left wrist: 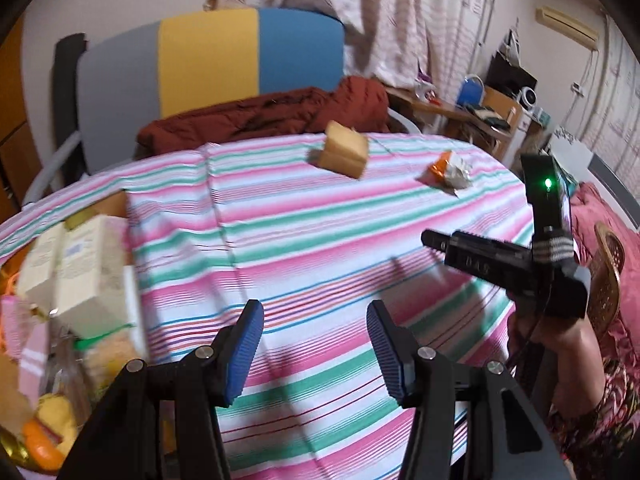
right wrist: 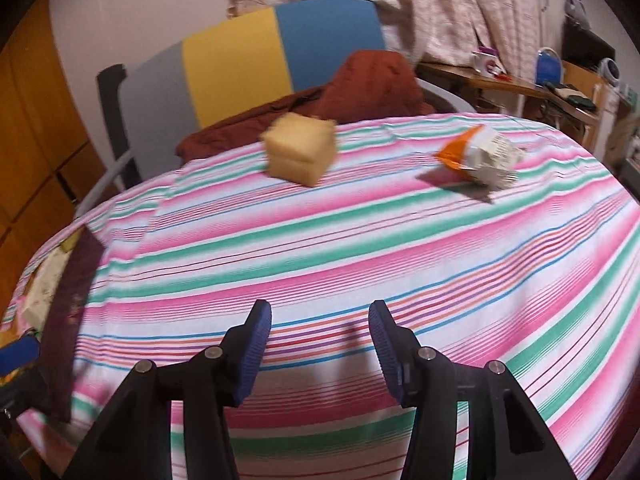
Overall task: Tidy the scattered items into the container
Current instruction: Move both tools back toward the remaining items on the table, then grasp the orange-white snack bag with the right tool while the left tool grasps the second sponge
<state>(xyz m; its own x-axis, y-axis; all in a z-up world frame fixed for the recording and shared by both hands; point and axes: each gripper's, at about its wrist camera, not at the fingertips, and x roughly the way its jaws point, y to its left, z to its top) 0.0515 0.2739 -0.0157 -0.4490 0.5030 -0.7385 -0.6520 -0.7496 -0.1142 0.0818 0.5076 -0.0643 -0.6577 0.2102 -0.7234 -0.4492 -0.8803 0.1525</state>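
A tan, sponge-like block (left wrist: 346, 154) (right wrist: 300, 152) lies on the far side of the striped tablecloth (left wrist: 320, 240). To its right sits a crumpled orange and white wrapper (left wrist: 450, 170) (right wrist: 480, 156). The container's dark wall (right wrist: 68, 320) shows at the left edge. Inside it are cream cartons (left wrist: 76, 264) and several packets. My left gripper (left wrist: 314, 336) hovers open over bare cloth just right of the container, with nothing between its blue pads. My right gripper (right wrist: 320, 340) is open too, over the near cloth and well short of both items.
A chair (left wrist: 208, 60) with a grey, yellow and blue back stands behind the table, with a dark red garment (left wrist: 264, 114) on its seat. A cluttered wooden desk (left wrist: 472, 108) is at the back right. A person's hand (left wrist: 560, 344) holds the right gripper at the table's right edge.
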